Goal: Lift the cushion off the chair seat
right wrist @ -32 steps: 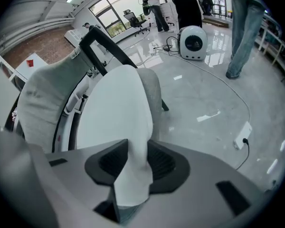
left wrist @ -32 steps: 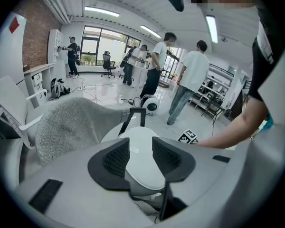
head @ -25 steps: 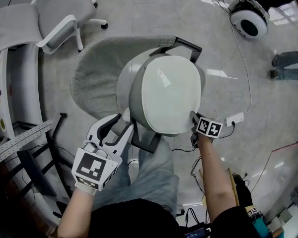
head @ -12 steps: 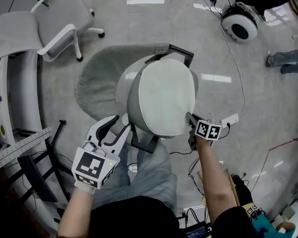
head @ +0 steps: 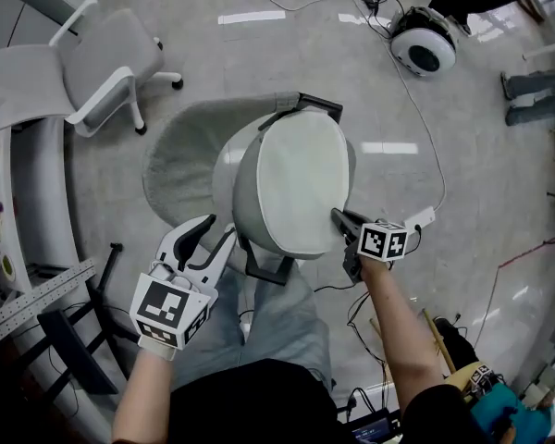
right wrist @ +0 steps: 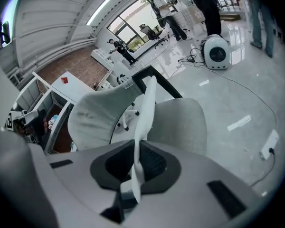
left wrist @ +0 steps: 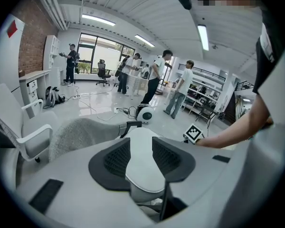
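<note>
The pale cushion [head: 301, 183] is tilted up off the grey chair seat [head: 243, 206], its right side raised. My right gripper [head: 339, 220] is shut on the cushion's near right edge. In the right gripper view the cushion [right wrist: 145, 113] runs edge-on, as a thin white sheet, between the pressed pads of that gripper [right wrist: 135, 158]. My left gripper [head: 211, 237] stands open beside the seat's near left corner. In the left gripper view the cushion [left wrist: 141, 170] shows beyond the spread jaws of my left gripper [left wrist: 141, 151], with no pad on it.
The chair's fuzzy grey backrest [head: 180, 155] lies to the left, a black armrest [head: 310, 103] behind. A white office chair [head: 92, 58] and a desk [head: 28, 202] stand at left. A round white device [head: 424, 52], cables and a power strip [head: 422, 217] are at right. Several people stand far off.
My right gripper has risen with the cushion's edge, so the cushion tilts steeper and looks narrower. The left gripper has lifted slightly and stays open.
</note>
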Demonstrator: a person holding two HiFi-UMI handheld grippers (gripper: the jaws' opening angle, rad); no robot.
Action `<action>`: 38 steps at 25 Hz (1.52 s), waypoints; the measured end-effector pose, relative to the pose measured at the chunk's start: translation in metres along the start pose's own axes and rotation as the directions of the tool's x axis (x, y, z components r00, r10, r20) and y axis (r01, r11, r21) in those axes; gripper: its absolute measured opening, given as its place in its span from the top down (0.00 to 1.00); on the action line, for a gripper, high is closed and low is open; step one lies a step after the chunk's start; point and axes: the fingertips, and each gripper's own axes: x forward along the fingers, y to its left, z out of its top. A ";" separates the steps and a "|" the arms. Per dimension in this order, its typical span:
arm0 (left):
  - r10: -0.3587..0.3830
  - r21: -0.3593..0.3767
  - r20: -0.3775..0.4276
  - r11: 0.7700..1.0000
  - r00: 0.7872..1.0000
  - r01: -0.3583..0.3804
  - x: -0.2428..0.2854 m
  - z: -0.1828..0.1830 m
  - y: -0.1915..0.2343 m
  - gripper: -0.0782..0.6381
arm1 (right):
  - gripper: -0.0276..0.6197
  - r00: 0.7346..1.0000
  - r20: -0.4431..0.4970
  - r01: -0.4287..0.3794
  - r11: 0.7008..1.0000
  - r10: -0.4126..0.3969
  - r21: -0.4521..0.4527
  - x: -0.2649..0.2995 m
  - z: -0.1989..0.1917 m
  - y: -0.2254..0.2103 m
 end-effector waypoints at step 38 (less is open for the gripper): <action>-0.314 0.150 0.075 0.942 0.946 0.301 -0.008 0.101 -0.072 0.69 | 0.91 0.944 0.311 -0.101 0.994 0.112 -0.051 -0.205 0.112 0.180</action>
